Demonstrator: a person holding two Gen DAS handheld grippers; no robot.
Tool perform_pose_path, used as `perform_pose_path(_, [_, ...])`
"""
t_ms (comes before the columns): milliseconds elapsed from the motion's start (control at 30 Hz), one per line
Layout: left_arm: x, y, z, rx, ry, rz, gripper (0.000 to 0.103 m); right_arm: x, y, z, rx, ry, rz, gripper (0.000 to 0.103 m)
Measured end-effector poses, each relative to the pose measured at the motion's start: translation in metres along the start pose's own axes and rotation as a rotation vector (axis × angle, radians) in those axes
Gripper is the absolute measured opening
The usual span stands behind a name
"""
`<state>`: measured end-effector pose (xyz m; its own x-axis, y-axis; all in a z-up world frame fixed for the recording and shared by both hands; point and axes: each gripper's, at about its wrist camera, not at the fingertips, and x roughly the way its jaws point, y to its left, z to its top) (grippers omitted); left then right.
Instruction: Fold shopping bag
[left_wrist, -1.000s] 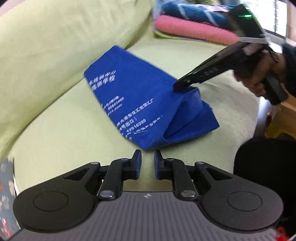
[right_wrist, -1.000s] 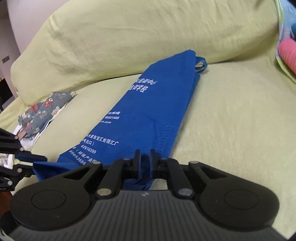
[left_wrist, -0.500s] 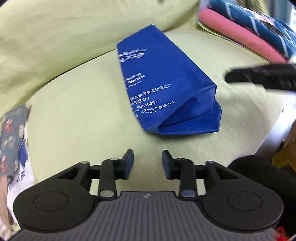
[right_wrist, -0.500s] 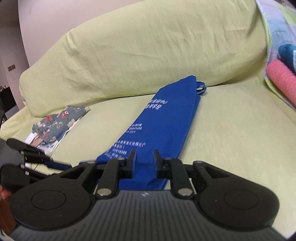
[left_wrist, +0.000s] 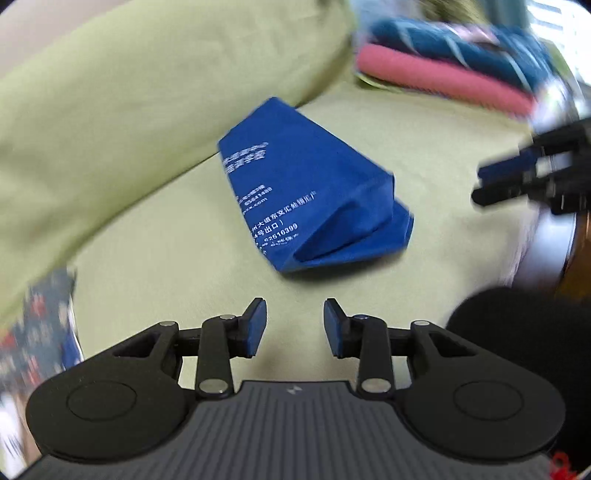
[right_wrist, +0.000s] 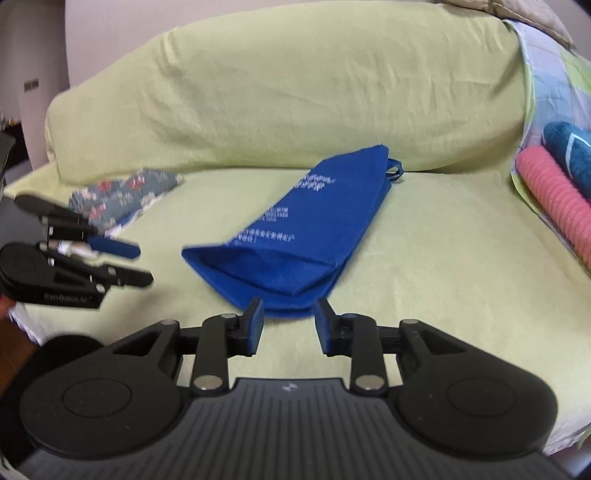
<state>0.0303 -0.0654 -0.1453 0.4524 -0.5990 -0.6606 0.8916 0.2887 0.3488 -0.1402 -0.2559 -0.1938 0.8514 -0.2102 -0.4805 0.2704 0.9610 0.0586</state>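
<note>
A yellow-green sofa (right_wrist: 424, 229) filled both views, seat cushion in front, big back cushion (right_wrist: 295, 92) behind. The blue shopping bag (right_wrist: 306, 236) lay on the seat, folded lengthwise into a long narrow strip, white printed text facing up. Its far end reached the back cushion, where a small handle loop (right_wrist: 394, 172) stuck out. The near end was puffed up and not flat, with a pleat showing in the left wrist view (left_wrist: 314, 199).

At the sofa's right end sat a stack of rolled textiles: a pink roll (right_wrist: 554, 199) with a dark teal one (right_wrist: 569, 155) above it, on a pale patterned cloth (right_wrist: 543, 92). On the left part of the seat lay a floral fabric piece (right_wrist: 118, 195), dark with red flowers, blurred.

The right gripper (right_wrist: 289, 319) hovered low just in front of the bag's near end, jaws spread apart, nothing between them; the fingertips looked very close to the bag's edge, contact not clear. The left gripper (left_wrist: 294, 320) was also spread wide and empty, held over bare cushion, near the bag's puffed end but apart from it. Each gripper showed in the other's view, off to the side of the bag, motion-blurred, jaws parted. Fingers had blue pads (left_wrist: 256, 325).

A dark round object (left_wrist: 517, 332) sat at lower right of the left wrist view, unidentifiable.
</note>
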Motion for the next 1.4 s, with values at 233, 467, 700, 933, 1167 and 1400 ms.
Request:
perform_pose_path(233, [0.029,0.001,0.004,0.238,-0.053,-0.061,0.042,0.029,0.012,-0.001,-0.177,0.003,-0.002,0.044])
perform_pose_path(467, [0.057,0.031,0.023,0.198,0.006,-0.287,0.015,0.052,0.026,0.006,-0.384,-0.058,0.046,0.058])
perform_pose_path(700, [0.077,0.058,0.043,0.164,0.08,-0.399,0.012,0.078,0.039,0.007,-0.598,-0.09,0.091,0.06])
perform_pose_path(933, [0.094,0.062,0.052,0.223,0.114,-0.43,0.014,0.111,0.01,0.027,-0.419,0.006,0.21,0.032])
perform_pose_path(1167, [0.088,0.064,0.049,0.172,0.047,-0.318,0.023,0.137,-0.027,0.034,-0.11,0.097,0.281,0.018])
perform_pose_path(1400, [0.084,0.04,0.039,0.228,-0.022,-0.273,0.02,0.14,-0.029,0.034,-0.074,0.108,0.27,0.017])
